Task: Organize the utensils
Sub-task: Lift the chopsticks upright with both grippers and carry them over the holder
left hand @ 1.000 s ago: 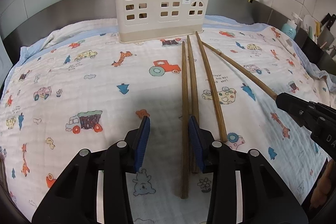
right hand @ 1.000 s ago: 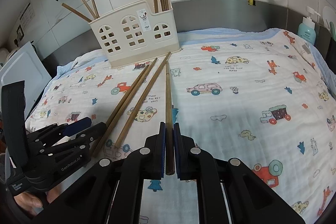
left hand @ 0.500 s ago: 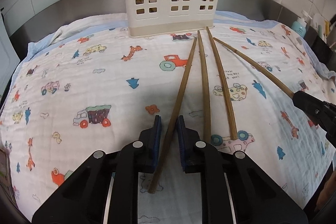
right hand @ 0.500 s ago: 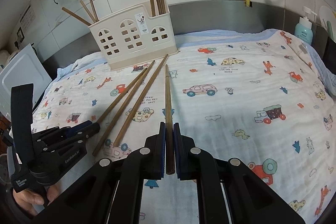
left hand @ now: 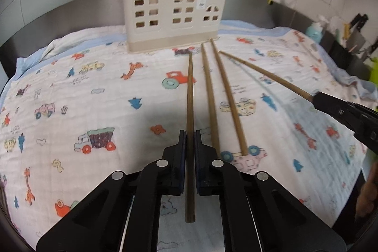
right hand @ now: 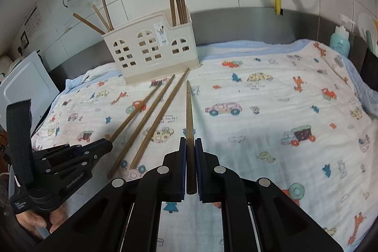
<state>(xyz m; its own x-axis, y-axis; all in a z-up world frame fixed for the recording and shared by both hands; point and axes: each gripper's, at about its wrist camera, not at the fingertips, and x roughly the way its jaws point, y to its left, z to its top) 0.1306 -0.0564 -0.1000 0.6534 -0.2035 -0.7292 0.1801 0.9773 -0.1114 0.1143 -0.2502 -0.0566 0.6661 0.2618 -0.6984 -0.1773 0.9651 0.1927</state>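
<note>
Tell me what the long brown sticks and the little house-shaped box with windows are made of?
The long brown chopsticks look like wood or bamboo: matte brown with faint lengthwise grain. Which of the two is hard to tell.

The cream house-shaped utensil holder looks like moulded plastic: smooth, evenly coloured, slightly glossy, with neatly cut arched windows.

The printed cloth beneath looks like soft crinkled cotton, though that is a guess.

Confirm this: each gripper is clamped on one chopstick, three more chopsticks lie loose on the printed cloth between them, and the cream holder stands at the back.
Not quite: two loose chopsticks lie on the cloth, not three, as the left wrist view shows. The left gripper and right gripper each clamp one chopstick, and the cream holder stands at the back.
</note>
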